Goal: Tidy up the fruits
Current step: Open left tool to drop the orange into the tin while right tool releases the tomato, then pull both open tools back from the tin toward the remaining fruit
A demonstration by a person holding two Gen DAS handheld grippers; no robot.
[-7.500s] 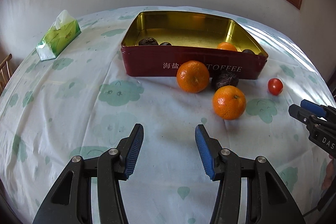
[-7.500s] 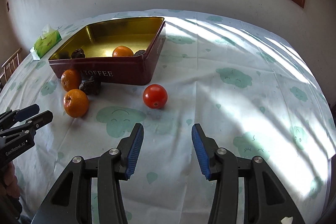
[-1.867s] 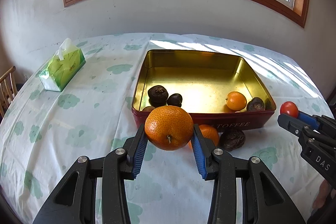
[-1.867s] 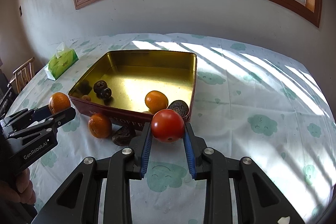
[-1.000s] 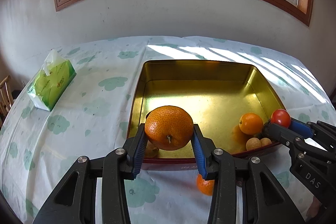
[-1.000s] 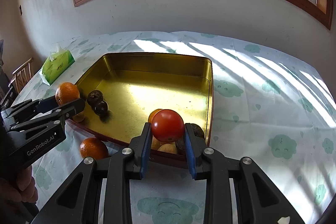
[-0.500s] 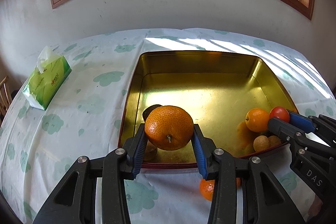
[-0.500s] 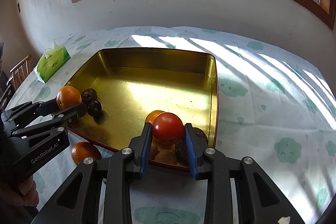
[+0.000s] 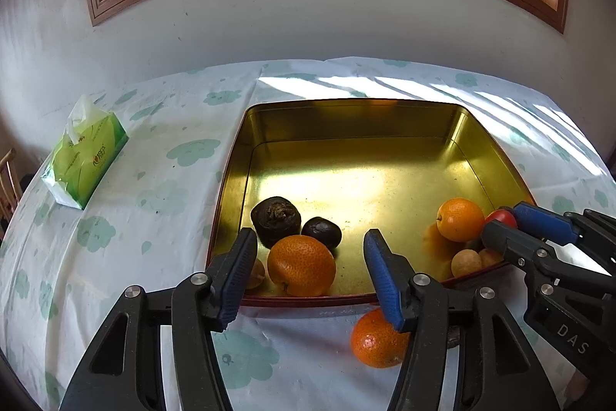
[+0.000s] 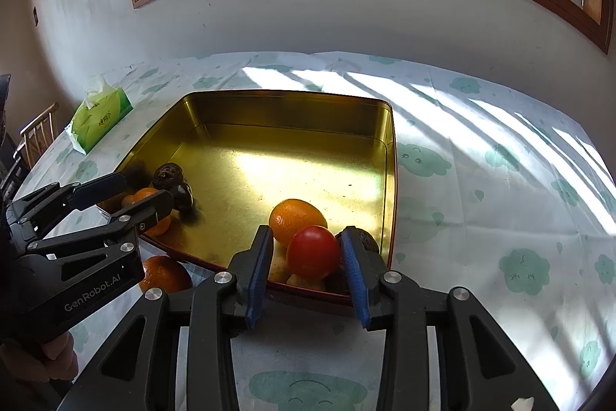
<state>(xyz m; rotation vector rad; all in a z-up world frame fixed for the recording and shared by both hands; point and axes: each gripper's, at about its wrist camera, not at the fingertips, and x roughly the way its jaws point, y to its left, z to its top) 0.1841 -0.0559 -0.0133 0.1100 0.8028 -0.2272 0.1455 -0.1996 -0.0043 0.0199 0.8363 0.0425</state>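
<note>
Two grippers work over one gold-lined tin (image 9: 477, 145). In the left wrist view, the left gripper (image 9: 310, 270) at lower centre is opening, its blue pads clear of the orange (image 9: 301, 265), which sits in the tin's near corner beside two dark fruits; another orange (image 9: 375, 341) waits on the cloth at the bottom. In the right wrist view, the right gripper (image 10: 304, 266) at lower centre is opening too, the tomato (image 10: 313, 251) between its pads, seemingly settling onto the fruit piled in the near right corner.
</note>
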